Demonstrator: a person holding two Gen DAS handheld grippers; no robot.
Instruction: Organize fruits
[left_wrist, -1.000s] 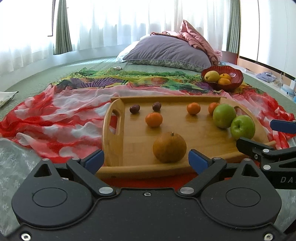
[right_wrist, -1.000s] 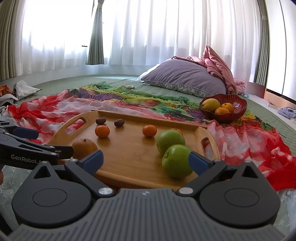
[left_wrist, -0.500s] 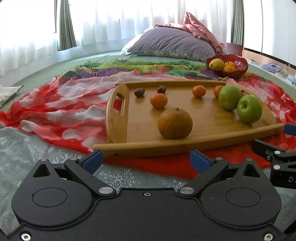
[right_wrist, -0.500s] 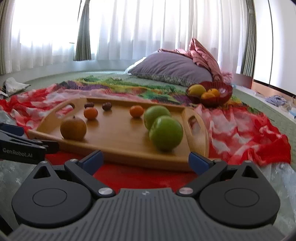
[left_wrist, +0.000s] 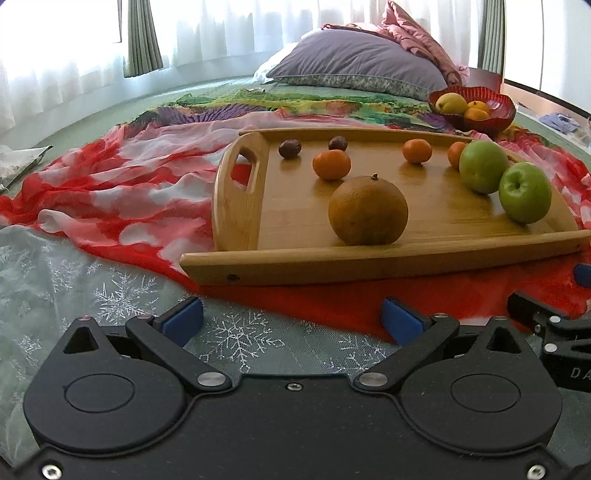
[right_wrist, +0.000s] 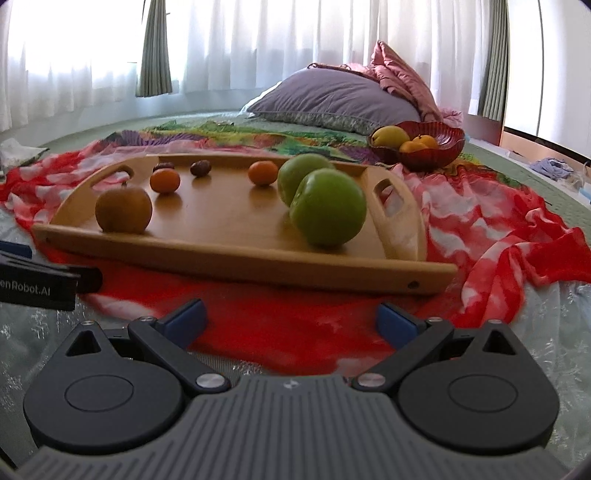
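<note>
1. We see a bed spread with a red-and-white cloth (left_wrist: 122, 192), curtains behind.
2. A wooden tray (left_wrist: 388, 258) lies on the cloth.
3. A red bowl (right_wrist: 436, 151) beyond holds yellow and orange fruit.
4. Our left gripper (left_wrist: 291, 319) and right gripper (right_wrist: 290, 319) hover before the tray, jaws wide, empty.
5. On the tray: a dull brown round fruit (left_wrist: 367, 210), two glossy green apples (right_wrist: 327, 206), small tangerines (left_wrist: 331, 164), dark plums (left_wrist: 290, 148).
</note>
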